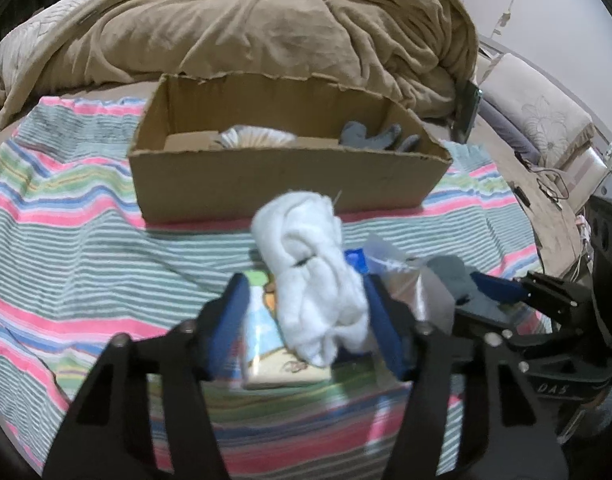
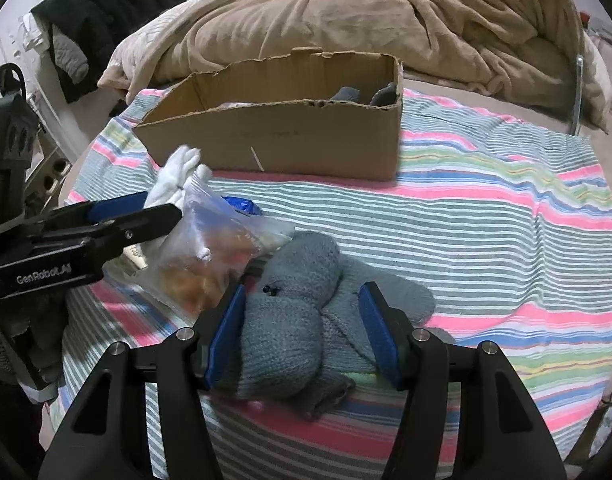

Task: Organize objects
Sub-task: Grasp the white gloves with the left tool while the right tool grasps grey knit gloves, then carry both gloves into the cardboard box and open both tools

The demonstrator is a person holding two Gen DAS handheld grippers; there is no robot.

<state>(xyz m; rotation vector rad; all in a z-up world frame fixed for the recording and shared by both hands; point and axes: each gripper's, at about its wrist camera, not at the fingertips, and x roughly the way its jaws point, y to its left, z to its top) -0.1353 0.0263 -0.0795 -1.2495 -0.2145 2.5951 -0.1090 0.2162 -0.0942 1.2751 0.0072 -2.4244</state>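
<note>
My left gripper holds a white rolled sock bundle between its blue pads, above a small illustrated packet on the striped cloth. The bundle also shows in the right wrist view, held by the left gripper. My right gripper straddles a grey knitted sock bundle lying on the cloth; its jaws stand wide on either side of it. An open cardboard box stands ahead, with grey gloves and a pale item inside. The box also shows in the right wrist view.
A clear plastic bag with orange contents lies beside the grey socks. A tan blanket is heaped behind the box. The striped cloth covers the bed. Dark clothes hang at the far left.
</note>
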